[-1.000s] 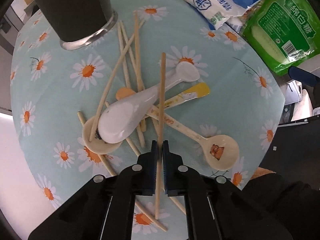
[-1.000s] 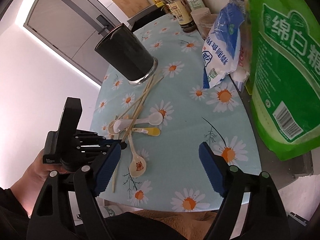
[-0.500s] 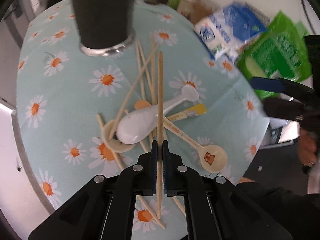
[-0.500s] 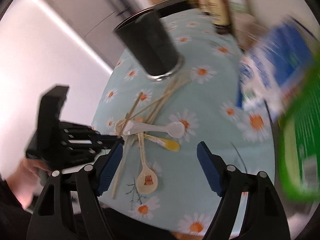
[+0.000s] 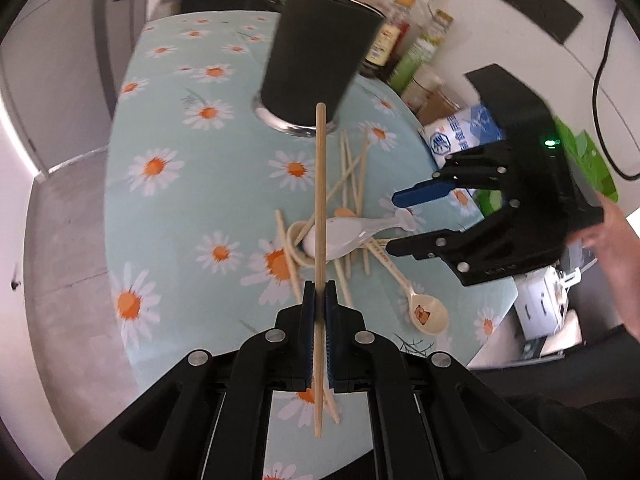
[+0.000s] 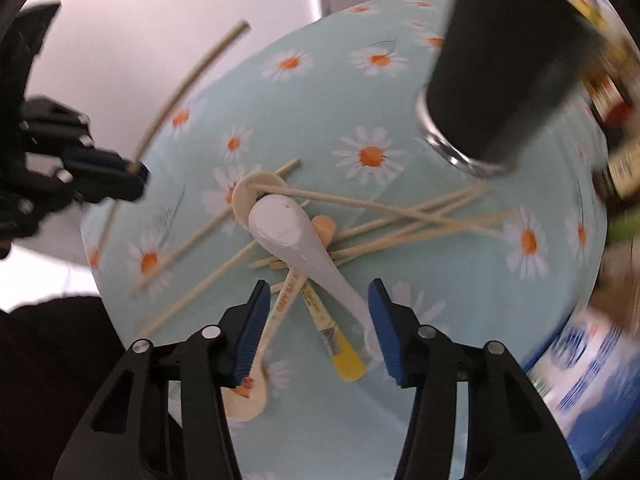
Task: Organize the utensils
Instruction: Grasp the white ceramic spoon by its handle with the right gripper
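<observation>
Condiment bottles (image 5: 404, 40), a blue-white bag (image 5: 460, 136) and a green packet (image 5: 588, 164) crowd the daisy tablecloth's (image 5: 180, 184) far edge.

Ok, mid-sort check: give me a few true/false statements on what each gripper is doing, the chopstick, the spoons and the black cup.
1. The left gripper is shut on a single chopstick. True.
2. The right gripper is closed on the white spoon. False: it is open, its jaws apart on either side of the spoon's handle, gripping nothing.
3. The black cup stands upright on the daisy tablecloth. True.
4. All the chopsticks are already in the cup. False: several loose chopsticks lie crossed on the cloth under the spoons.
5. The bear-print spoon is held by a gripper. False: it lies on the cloth.
</observation>
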`<state>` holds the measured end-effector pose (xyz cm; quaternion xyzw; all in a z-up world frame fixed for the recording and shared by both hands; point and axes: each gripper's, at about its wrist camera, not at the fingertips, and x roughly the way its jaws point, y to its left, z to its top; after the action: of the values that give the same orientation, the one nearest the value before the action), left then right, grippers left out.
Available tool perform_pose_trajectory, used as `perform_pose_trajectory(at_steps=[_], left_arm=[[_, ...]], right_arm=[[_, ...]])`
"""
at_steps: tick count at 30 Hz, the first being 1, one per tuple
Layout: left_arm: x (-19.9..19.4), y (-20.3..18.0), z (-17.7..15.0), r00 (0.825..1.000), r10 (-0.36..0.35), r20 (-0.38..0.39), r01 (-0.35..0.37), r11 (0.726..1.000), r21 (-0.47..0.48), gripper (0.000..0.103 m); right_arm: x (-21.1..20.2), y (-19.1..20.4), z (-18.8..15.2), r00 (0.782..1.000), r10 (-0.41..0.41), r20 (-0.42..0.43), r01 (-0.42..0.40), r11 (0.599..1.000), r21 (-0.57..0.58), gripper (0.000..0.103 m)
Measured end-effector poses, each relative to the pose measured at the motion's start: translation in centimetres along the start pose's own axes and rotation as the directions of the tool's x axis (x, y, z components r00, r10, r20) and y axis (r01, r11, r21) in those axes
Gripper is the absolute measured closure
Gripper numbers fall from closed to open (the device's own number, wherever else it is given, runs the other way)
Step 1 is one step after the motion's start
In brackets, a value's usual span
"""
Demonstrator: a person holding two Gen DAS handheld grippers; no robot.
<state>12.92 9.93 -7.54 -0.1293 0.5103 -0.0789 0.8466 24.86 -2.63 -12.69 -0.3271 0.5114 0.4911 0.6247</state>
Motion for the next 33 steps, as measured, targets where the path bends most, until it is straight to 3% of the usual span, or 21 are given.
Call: perform_pose_trajectory(at_steps=[5,11,17,22,27,33], left_arm=[[-0.2,0.4,-1.4,0.999,0.012,0.041,-0.010,0.999,-0.048,0.100],[0.0,1.0,-2.6,0.997,0.010,0.071,-0.001,0.993,-0.121,0.100],[0.4,1.3,-3.7,0.998,0.009,0.069,0.002,0.987,-0.164,0.100],[0.6,1.3,-4.0,0.997,0.007,0.076,0.007,0.984,-0.178,0.100],[0.7,1.1,-4.1,0.997,0.003,0.072,0.010,0.985,-0.174,0.100],[1.1,1.0,-3.6,0.998,-0.004,0.059,0.013,0.988,-0.152,0.100]], right_arm=[[1.9,0.8,1.6,0.991,-0.057,-0.122,0.039,0.989,-0.145,0.056],[3.4,1.7,3.7,0.975,-0.034,-0.218,-0.018,0.972,-0.234,0.069],[5.2,2.8,4.9,0.954,-0.047,-0.297,-0.041,0.959,-0.282,0.074],[5.8,3.5,6.3,0.944,-0.065,-0.323,-0.041,0.950,-0.311,0.078],[5.1,3.4,7.0,0.948,-0.049,-0.314,-0.050,0.953,-0.300,0.079],[1.9,1.1,5.0,0.958,-0.028,-0.285,-0.048,0.965,-0.256,0.079]])
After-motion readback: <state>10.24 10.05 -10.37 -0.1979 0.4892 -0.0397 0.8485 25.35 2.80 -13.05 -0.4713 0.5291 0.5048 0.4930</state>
